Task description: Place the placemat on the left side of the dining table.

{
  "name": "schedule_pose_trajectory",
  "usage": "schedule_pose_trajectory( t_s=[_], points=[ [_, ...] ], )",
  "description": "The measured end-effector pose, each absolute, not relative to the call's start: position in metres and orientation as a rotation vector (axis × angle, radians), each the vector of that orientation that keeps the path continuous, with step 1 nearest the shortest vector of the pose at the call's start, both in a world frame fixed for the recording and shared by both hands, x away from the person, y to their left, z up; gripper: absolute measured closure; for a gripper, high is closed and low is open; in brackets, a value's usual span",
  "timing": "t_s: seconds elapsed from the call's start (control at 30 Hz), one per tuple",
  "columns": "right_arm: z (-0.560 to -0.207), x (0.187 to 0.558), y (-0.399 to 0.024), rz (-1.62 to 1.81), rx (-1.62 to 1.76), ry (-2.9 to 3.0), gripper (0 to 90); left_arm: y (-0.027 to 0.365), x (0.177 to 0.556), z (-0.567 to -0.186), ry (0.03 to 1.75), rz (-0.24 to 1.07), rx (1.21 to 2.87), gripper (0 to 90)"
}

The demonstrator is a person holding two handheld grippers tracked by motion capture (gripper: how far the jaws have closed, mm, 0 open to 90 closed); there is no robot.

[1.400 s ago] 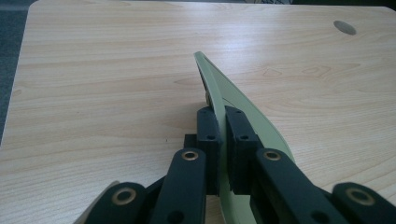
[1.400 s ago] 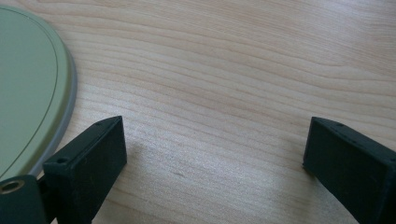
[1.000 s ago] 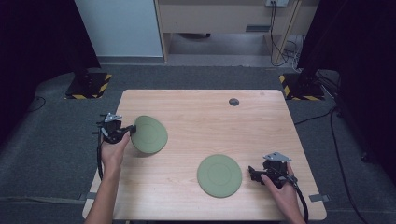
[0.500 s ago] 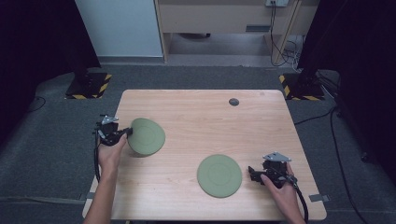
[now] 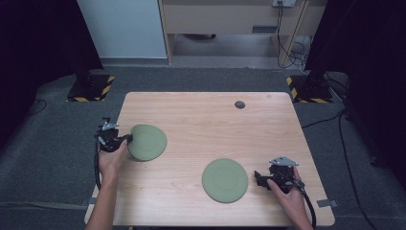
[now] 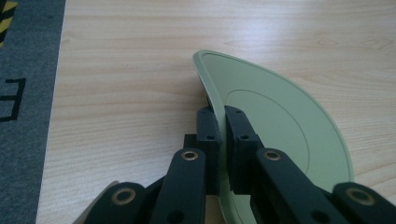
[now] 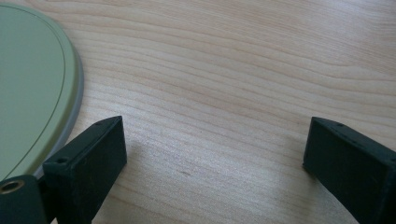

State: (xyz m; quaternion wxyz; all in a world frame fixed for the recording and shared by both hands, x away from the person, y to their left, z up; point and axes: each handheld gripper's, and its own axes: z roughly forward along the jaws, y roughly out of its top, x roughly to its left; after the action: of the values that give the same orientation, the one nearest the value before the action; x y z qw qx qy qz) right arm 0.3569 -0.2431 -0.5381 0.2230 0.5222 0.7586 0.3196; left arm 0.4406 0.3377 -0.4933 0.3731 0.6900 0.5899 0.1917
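A green plate (image 5: 148, 142) sits at the table's left side, and my left gripper (image 5: 125, 139) is shut on its near left rim. In the left gripper view the two black jaws pinch the rim of the green plate (image 6: 280, 121), which stands tilted over the wood; my left gripper (image 6: 223, 122) clamps it from both sides. A second green plate (image 5: 225, 180) lies flat toward the front right. My right gripper (image 5: 257, 178) rests just right of that plate, open, with bare wood between its jaws. The second plate's edge (image 7: 32, 88) shows beside my right gripper (image 7: 212, 144).
A small dark round disc (image 5: 240, 104) lies near the far edge of the wooden table (image 5: 206, 120). Grey carpet surrounds the table. Black stands with yellow-striped bases (image 5: 91, 88) flank the far corners, and cables trail on the floor at the right.
My left gripper has drawn the plate it holds leftward and lower toward the table. The right gripper and its plate have stayed put.
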Motion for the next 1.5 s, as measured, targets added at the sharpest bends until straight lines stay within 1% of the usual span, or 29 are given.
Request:
schedule_pose_trajectory(
  t_s=[0.27, 0.37, 0.43, 0.47, 0.53, 0.57, 0.6, 0.67, 0.77, 0.8, 0.83, 0.97, 1.1, 1.3, 1.5],
  points=[
    [-0.538, 0.357, -0.243, 0.885, 1.442, 2.099, 5.9, 0.342, 0.439, -0.5, 1.52, 0.479, 1.786, 84.9],
    [-0.538, 0.357, -0.243, 0.884, 1.442, 2.099, 5.9, 0.343, 0.44, -0.501, 1.534, 0.482, 1.794, 82.7],
    [-0.538, 0.357, -0.243, 0.885, 1.442, 2.1, 5.9, 0.344, 0.44, -0.502, 1.547, 0.485, 1.806, 79.3],
    [-0.538, 0.357, -0.243, 0.885, 1.442, 2.1, 5.9, 0.344, 0.441, -0.502, 1.554, 0.495, 1.82, 75.7],
    [-0.538, 0.357, -0.243, 0.885, 1.442, 2.1, 5.9, 0.341, 0.443, -0.503, 1.56, 0.519, 1.856, 63.8],
    [-0.538, 0.357, -0.243, 0.885, 1.441, 2.1, 5.9, 0.34, 0.444, -0.504, 1.554, 0.526, 1.868, 52.5],
    [-0.538, 0.357, -0.243, 0.885, 1.442, 2.1, 5.9, 0.338, 0.445, -0.504, 1.549, 0.537, 1.883, 45.3],
    [-0.538, 0.357, -0.243, 0.885, 1.441, 2.101, 5.8, 0.332, 0.447, -0.502, 1.538, 0.584, 1.901, 34.0],
    [-0.538, 0.357, -0.243, 0.885, 1.442, 2.101, 5.8, 0.322, 0.449, -0.501, 1.499, 0.592, 1.896, 25.6],
    [-0.538, 0.357, -0.243, 0.885, 1.441, 2.101, 5.8, 0.317, 0.451, -0.499, 1.497, 0.583, 1.92, 22.8],
    [-0.538, 0.357, -0.243, 0.885, 1.441, 2.101, 5.8, 0.314, 0.452, -0.499, 1.491, 0.581, 1.934, 18.3],
    [-0.538, 0.357, -0.243, 0.885, 1.441, 2.101, 5.8, 0.297, 0.454, -0.494, 1.461, 0.592, 1.958, 11.2],
    [-0.538, 0.357, -0.243, 0.885, 1.44, 2.101, 5.8, 0.283, 0.456, -0.49, 1.428, 0.567, 1.97, 7.1],
    [-0.538, 0.357, -0.243, 0.886, 1.439, 2.103, 5.8, 0.265, 0.456, -0.487, 1.375, 0.542, 1.986, 5.8],
    [-0.538, 0.357, -0.243, 0.886, 1.438, 2.103, 5.8, 0.258, 0.456, -0.486, 1.358, 0.532, 1.995, 5.1]
  ],
)
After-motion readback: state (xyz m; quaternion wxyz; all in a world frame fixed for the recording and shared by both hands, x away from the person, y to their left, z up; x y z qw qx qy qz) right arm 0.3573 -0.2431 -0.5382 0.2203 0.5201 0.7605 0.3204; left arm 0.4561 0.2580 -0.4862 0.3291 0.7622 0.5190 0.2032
